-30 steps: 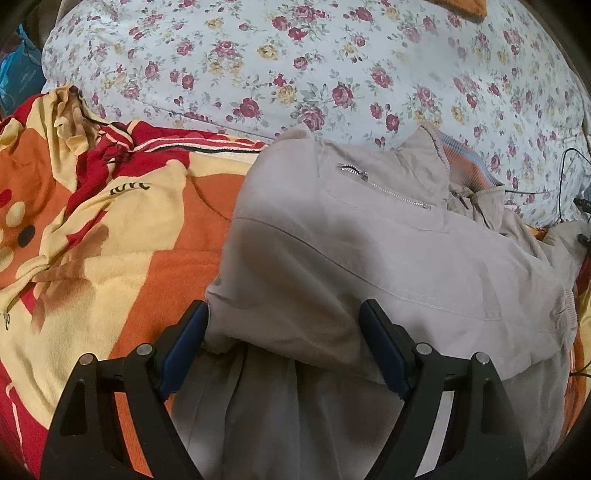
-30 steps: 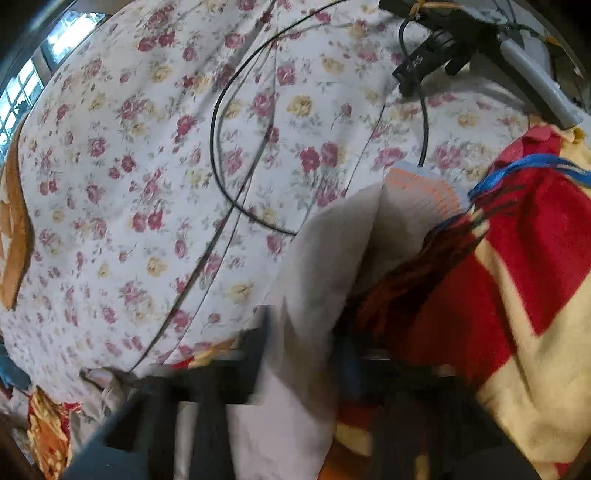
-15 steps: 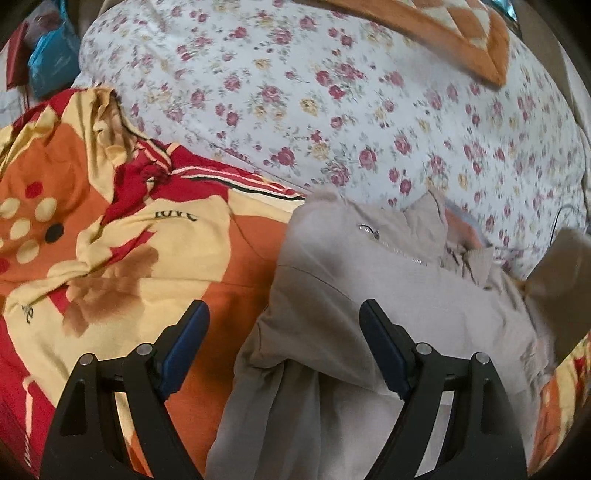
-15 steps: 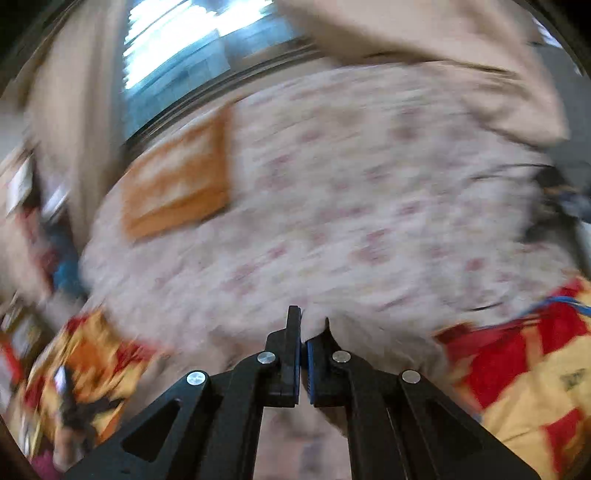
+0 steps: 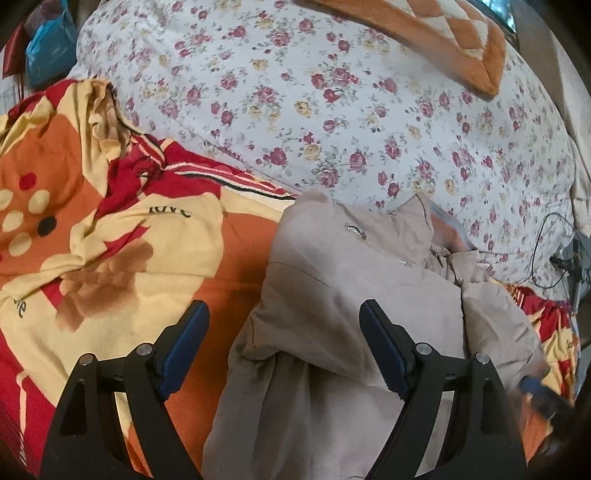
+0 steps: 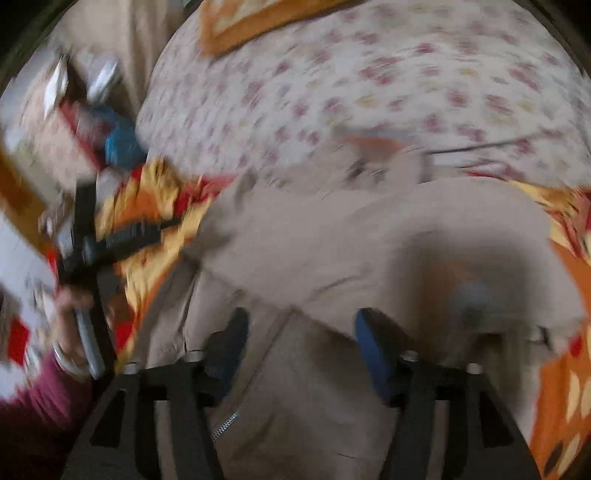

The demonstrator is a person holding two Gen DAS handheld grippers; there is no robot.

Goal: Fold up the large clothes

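Observation:
A beige zip jacket point(image 5: 351, 295) lies on an orange, yellow and red blanket point(image 5: 92, 221). One sleeve is folded over its right side. My left gripper point(image 5: 282, 343) hangs open just above the jacket's left edge, with nothing pinched. In the blurred right wrist view, my right gripper point(image 6: 299, 343) hovers over the jacket point(image 6: 332, 251). Its jaws are opening, with cloth lying below them and neither pad pressing on it. One blue pad point(image 5: 535, 387) of the right gripper shows blurred at the lower right of the left wrist view.
A white floral quilt point(image 5: 332, 92) rises behind the jacket, with an orange cushion point(image 5: 443, 33) on top. A black cable point(image 5: 539, 251) and plug lie at the right. A blue bag point(image 5: 48, 48) sits at the far left. A hand point(image 6: 70, 314) in a maroon sleeve is at the left.
My right gripper swung across with the beige sleeve pinched, then spread its jaws and let it drop onto the jacket. My left gripper drew back a little from the jacket.

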